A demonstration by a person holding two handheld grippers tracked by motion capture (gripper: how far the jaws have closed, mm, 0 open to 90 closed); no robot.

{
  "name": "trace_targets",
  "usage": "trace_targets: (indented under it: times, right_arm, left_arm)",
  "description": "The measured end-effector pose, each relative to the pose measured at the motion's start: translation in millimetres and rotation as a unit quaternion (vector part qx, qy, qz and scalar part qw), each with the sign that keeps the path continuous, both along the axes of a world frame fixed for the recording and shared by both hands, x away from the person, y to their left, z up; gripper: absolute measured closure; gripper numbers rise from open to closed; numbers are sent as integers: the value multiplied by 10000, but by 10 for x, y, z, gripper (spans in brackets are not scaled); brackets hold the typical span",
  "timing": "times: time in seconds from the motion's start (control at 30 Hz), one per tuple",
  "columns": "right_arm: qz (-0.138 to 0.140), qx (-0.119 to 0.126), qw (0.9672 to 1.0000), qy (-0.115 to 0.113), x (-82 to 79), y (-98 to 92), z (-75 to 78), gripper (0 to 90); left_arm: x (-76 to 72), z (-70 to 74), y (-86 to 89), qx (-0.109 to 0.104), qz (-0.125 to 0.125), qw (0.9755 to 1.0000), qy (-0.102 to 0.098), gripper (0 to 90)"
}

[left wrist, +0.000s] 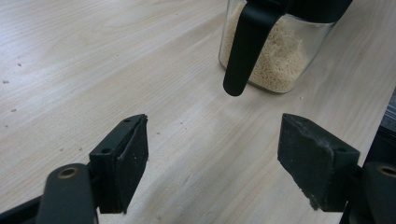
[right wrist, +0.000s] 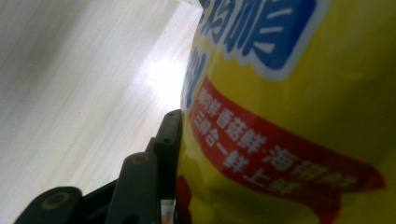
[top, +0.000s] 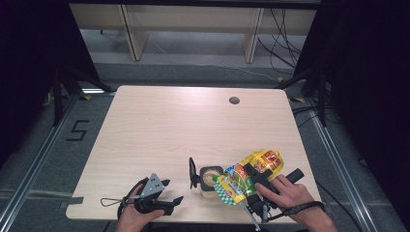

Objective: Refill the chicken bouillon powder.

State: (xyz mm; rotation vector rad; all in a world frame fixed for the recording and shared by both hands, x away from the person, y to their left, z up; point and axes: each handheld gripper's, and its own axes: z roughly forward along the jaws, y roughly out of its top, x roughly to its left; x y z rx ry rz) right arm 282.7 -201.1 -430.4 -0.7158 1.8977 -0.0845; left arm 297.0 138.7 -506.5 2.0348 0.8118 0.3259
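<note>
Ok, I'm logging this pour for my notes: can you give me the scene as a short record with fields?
surface: light wooden table
jar: glass jar part full of pale granules, open, black lid flipped to its left
bag: yellow printed bag, tilted with its mouth over the jar
right gripper: shut on the bag, jaw pressed to its side in the right gripper view
left gripper: open, nothing between the jaws, low over the table short of the jar
spill: a few stray grains on the table
</note>
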Motion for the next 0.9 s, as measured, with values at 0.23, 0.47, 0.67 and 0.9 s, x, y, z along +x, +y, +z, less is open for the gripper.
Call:
trace_targets:
  times: [0.23, 0.47, 0.67, 0.9]
  right_arm:
    - [52, 535, 9980, 341, 50, -105, -7, 589]
    - [264, 879, 9942, 567, 109, -203, 2, 613]
    - [46, 1386, 9860, 925, 131, -263, -33, 622]
    - [-50, 1980, 9694, 1448, 205, -377, -38, 638]
  left_arm:
    - [-4, -9, -7, -186, 53, 9998, -10, 243]
    - [-6, 14, 7, -9, -8, 10000, 3, 243]
    - [-9, 12, 6, -59, 37, 10000, 14, 243]
    - [-13, 16, 9, -99, 33, 9999, 5, 243]
